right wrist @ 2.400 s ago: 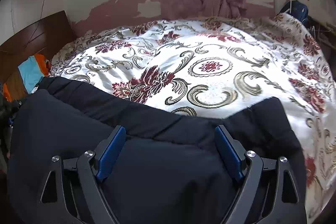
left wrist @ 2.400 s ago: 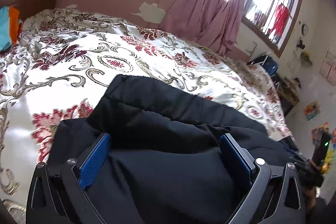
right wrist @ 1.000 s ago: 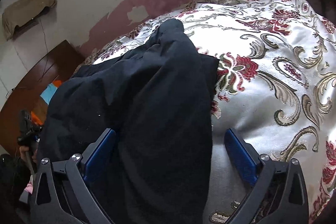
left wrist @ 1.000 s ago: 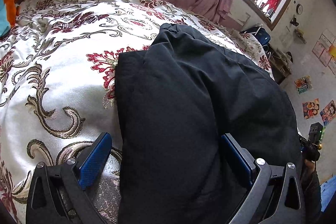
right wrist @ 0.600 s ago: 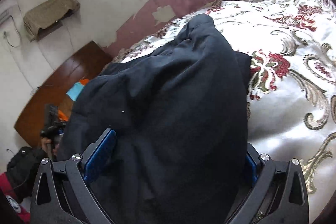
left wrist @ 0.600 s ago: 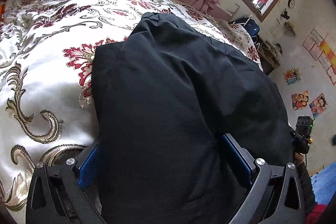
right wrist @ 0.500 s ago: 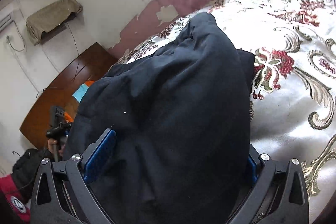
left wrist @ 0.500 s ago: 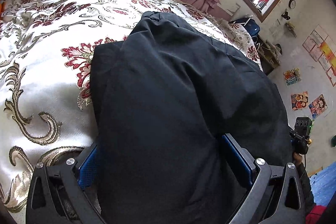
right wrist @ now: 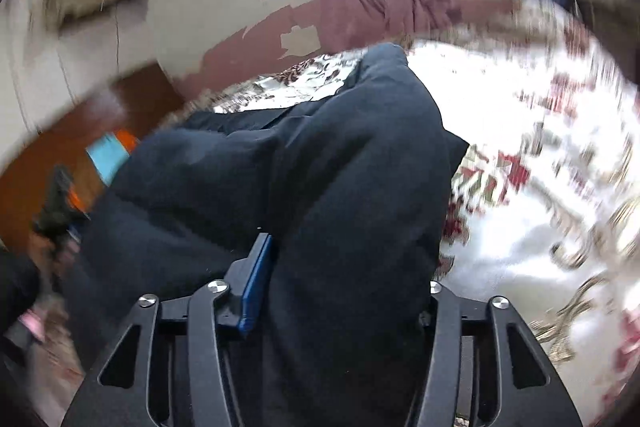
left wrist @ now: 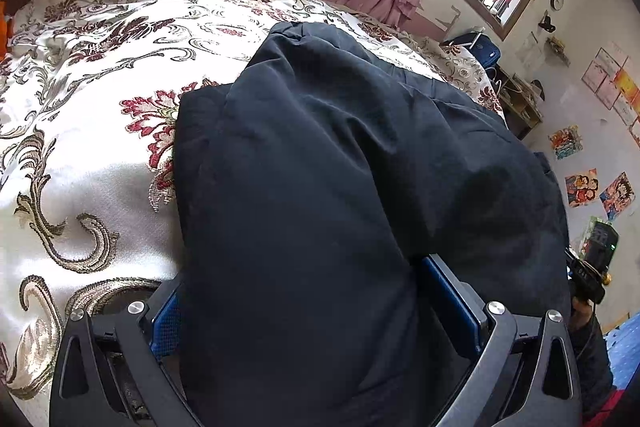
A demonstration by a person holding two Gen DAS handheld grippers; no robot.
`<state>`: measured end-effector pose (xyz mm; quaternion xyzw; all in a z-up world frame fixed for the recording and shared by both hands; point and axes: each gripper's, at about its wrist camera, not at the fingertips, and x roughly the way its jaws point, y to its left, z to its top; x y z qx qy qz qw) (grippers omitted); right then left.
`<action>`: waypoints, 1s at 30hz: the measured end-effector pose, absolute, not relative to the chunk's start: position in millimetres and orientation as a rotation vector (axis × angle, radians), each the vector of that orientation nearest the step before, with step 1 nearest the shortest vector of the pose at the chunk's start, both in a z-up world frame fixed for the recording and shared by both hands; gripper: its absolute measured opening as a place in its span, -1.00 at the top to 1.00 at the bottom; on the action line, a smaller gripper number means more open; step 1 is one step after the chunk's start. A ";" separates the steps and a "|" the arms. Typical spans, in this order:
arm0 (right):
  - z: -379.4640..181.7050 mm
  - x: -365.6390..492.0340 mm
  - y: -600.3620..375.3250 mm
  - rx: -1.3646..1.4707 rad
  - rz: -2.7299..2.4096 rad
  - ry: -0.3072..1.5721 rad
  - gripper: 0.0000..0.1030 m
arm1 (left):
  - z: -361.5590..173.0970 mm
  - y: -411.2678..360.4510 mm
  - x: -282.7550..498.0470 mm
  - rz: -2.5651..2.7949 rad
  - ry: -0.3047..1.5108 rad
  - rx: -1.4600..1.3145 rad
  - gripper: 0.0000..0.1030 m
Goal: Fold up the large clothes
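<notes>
On the floral bedspread (left wrist: 80,131), the left wrist view shows a dark padded coat (left wrist: 320,167) partly folded lengthwise; the left gripper (left wrist: 320,299) straddles a thick fold, fingers wide, grip uncertain. From the right wrist view, blurred, the right gripper (right wrist: 344,279) is closing on another fold. Further folds seem left; sleeves are hidden.
</notes>
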<state>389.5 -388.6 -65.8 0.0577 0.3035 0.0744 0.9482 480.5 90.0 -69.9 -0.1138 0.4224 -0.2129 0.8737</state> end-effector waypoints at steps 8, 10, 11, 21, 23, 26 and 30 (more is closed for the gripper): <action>-55.4 380.5 -340.1 -0.224 0.036 0.568 0.30 | -70.3 88.7 475.8 -0.441 0.868 -0.231 -0.97; -53.6 383.1 -353.8 -0.146 0.066 0.583 0.30 | -69.7 90.0 476.4 -0.440 0.869 -0.241 -0.94; -52.6 385.2 -362.8 -0.091 0.089 0.592 0.29 | -69.4 90.3 475.9 -0.436 0.869 -0.245 -0.90; -64.6 390.4 -394.1 0.120 0.156 0.625 0.24 | -55.0 88.8 462.8 -0.362 0.837 -0.284 -0.07; -62.9 387.7 -393.1 0.123 0.149 0.617 0.36 | -50.1 87.8 457.4 -0.343 0.822 -0.293 0.23; -65.4 386.6 -390.1 0.123 0.142 0.637 0.49 | -40.1 80.7 449.6 -0.318 0.809 -0.269 0.47; -50.7 387.9 -396.0 0.176 0.127 0.667 0.66 | -19.8 66.3 439.7 -0.265 0.784 -0.204 0.62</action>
